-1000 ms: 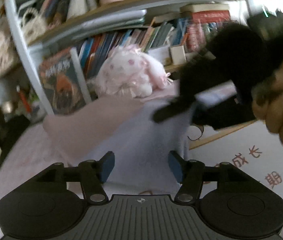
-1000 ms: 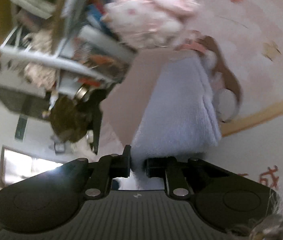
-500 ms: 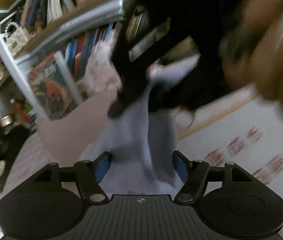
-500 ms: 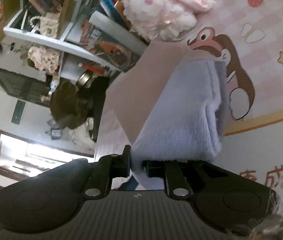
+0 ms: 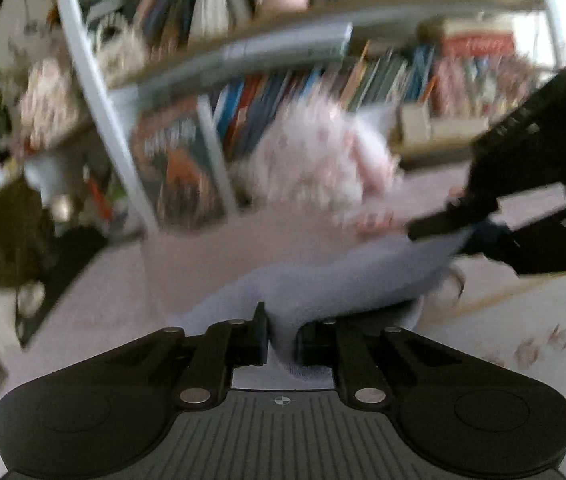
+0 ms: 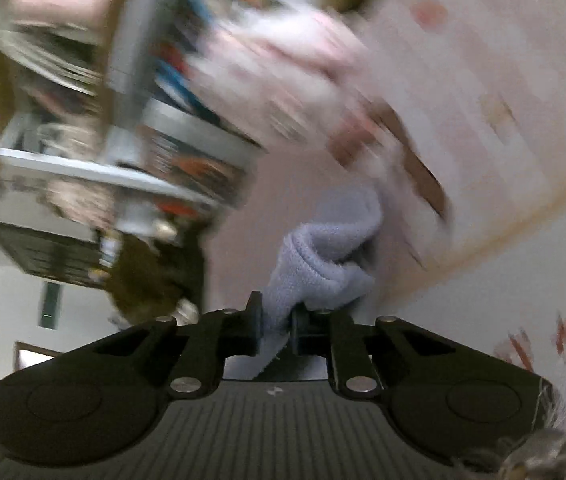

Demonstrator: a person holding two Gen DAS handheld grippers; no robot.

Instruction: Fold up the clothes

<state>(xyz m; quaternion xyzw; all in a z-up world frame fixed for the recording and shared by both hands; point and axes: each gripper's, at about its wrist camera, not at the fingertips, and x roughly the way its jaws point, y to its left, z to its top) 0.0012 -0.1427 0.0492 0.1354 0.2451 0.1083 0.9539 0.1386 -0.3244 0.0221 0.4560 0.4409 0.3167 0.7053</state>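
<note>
A lavender fleece cloth (image 5: 343,284) lies bunched over the pink bed sheet (image 5: 211,264) and stretches between both grippers. In the left wrist view my left gripper (image 5: 281,336) has its jaws closing, and a fold of the near end is pinched between the pads. At the right of that view the black right gripper (image 5: 459,232) holds the far end. The right wrist view shows my right gripper (image 6: 274,322) shut on a corner of the cloth (image 6: 323,256), which is gathered into a lump just beyond the fingers. Both views are blurred by motion.
A white bookshelf (image 5: 283,80) full of books stands behind the bed, with a pink plush toy (image 5: 323,156) in front of it. The sheet carries a cartoon print (image 6: 411,160) and red characters (image 6: 539,340). Dark clutter (image 5: 3,236) sits at the left.
My left jaws have gone from wide apart to pinched on the cloth. The right gripper has swung from close overhead to the right of the left view. The cloth has bunched up.
</note>
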